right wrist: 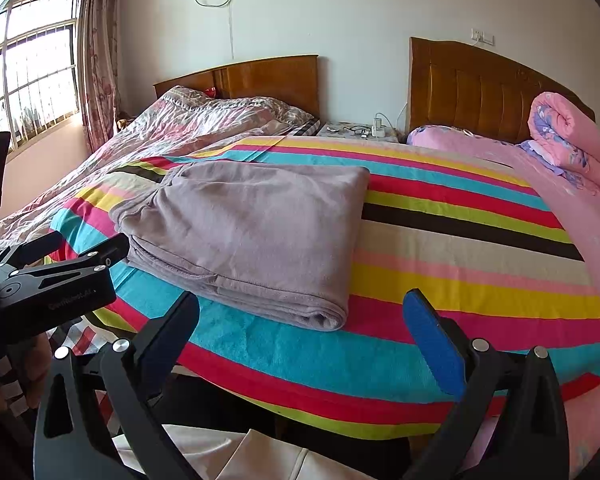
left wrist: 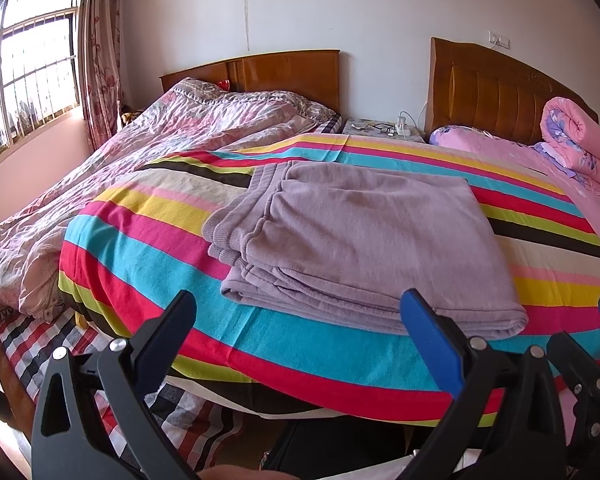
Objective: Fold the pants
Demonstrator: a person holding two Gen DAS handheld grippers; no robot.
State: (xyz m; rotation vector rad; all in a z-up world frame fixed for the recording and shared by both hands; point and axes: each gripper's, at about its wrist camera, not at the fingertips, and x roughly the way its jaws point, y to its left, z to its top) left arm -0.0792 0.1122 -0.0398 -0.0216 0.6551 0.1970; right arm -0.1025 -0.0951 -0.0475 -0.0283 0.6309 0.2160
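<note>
the black left gripper [left wrist: 300, 316] is hanging with its jaws wide, holding nothing. the soft, fuzzy purple pants [left wrist: 352, 248] are lying folded flat on the bright striped blanket [left wrist: 140, 240]. the black right gripper [right wrist: 304, 316] is gaping wide and empty too.

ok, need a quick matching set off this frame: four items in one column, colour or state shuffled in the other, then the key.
Items
1. pants
2. left claw
3. rolled quilt
4. bedspread

Colour or state
A. pink floral, at the headboard
B. multicoloured stripes
C. mauve, folded into a stack
D. open, holding nothing

Pairs: 1-C, 2-D, 3-A, 4-B
</note>
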